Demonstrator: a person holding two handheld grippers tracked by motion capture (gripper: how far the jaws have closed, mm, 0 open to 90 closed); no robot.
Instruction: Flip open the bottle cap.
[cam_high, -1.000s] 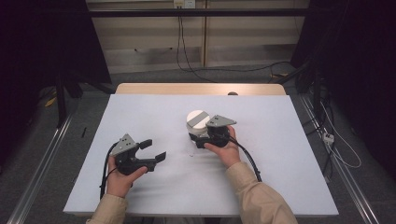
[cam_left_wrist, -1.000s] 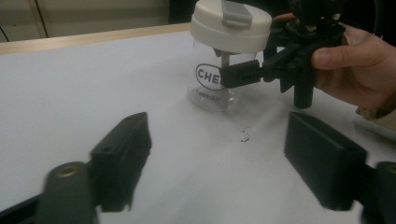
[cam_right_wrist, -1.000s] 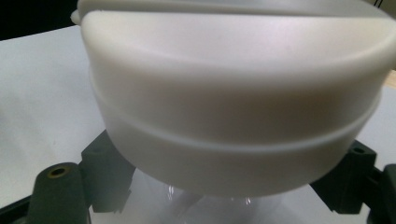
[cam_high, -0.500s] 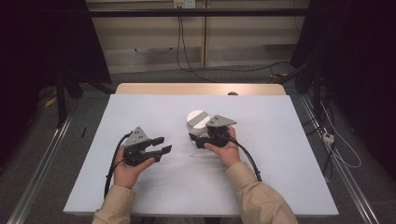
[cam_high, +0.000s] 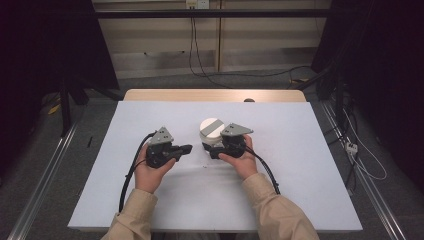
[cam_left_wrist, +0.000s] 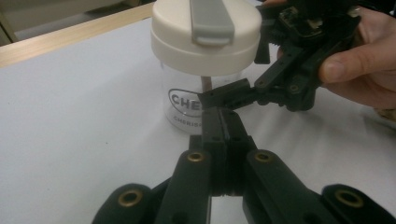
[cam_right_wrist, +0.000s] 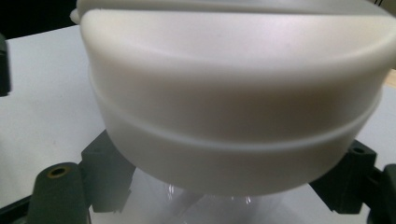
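A clear jar with a white lid and a grey strap across the lid stands upright at the middle of the white table. My right gripper is shut on the jar's glass body just under the lid; its fingers flank the glass. In the left gripper view the right gripper and the hand holding it are to the right of the jar. My left gripper is shut and empty, its tips pointing at the jar from a short distance.
The table's far wooden edge runs behind the jar. Cables trail from both grippers toward the near edge. Metal rails and floor cables lie beside the table.
My left gripper has moved right and forward toward the jar, and its jaws have gone from open to shut. The right gripper and jar have stayed put.
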